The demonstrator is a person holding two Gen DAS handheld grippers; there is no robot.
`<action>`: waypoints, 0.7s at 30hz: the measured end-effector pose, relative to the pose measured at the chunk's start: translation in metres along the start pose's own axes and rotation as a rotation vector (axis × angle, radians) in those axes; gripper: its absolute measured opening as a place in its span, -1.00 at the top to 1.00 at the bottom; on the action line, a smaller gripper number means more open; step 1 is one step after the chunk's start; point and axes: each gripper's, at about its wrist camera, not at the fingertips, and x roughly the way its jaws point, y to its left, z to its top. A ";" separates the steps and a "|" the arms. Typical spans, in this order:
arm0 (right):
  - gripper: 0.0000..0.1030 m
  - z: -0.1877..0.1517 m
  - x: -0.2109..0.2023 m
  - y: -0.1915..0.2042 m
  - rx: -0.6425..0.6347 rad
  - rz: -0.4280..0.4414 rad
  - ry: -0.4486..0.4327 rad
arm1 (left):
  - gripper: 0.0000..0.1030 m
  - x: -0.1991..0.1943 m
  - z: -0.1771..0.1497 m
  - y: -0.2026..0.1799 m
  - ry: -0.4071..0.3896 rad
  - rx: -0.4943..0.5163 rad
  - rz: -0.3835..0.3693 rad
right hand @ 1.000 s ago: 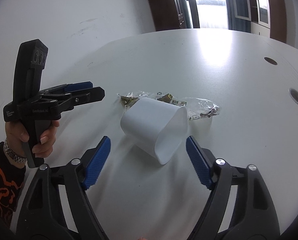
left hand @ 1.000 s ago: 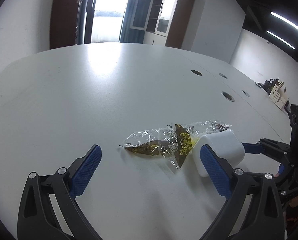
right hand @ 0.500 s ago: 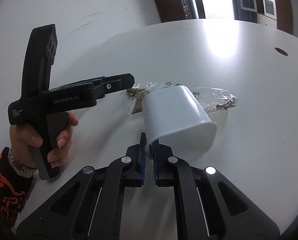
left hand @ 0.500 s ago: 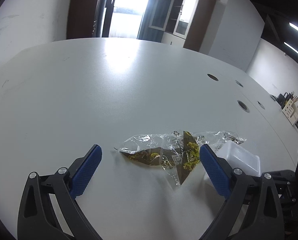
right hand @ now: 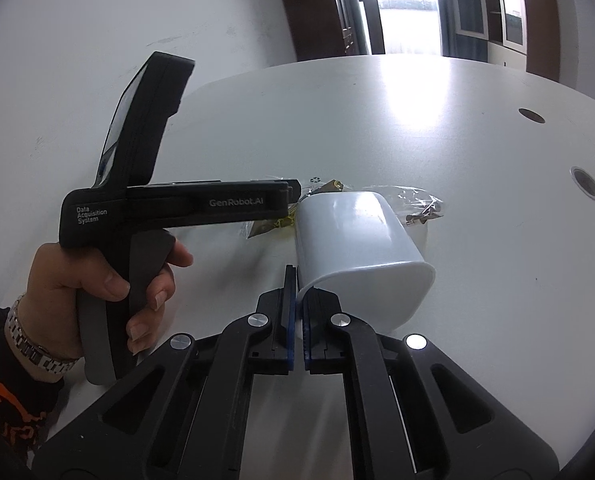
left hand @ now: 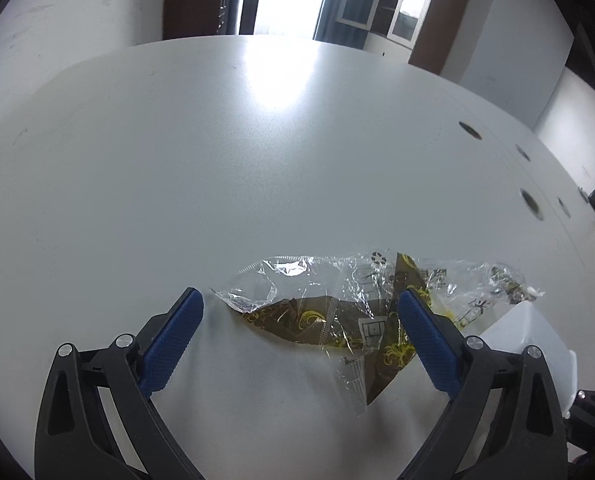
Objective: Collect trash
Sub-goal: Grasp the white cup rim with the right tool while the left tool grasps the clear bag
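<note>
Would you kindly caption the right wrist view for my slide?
Right gripper shut on the tipped white plastic bin's rim, left gripper reaching the crinkled clear plastic wrapper.

One white plastic cup and seemingly one crumpled clear wrapper are lying on one surface.

both grippers: black frames, silver screws, blue ribbed pads. left gripper printed "genrobot.ai". wrist: metal watch, black sleeve with orange pattern.
</note>
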 end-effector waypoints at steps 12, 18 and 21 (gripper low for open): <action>0.95 -0.004 -0.005 0.005 0.007 -0.016 0.000 | 0.72 -0.007 -0.001 -0.003 -0.006 0.065 0.023; 0.95 -0.006 -0.007 0.004 0.010 -0.013 0.000 | 0.98 -0.013 -0.004 0.016 -0.012 -0.050 -0.083; 0.95 -0.007 -0.008 0.004 0.009 -0.007 0.000 | 0.98 -0.024 -0.011 0.019 -0.046 -0.063 -0.068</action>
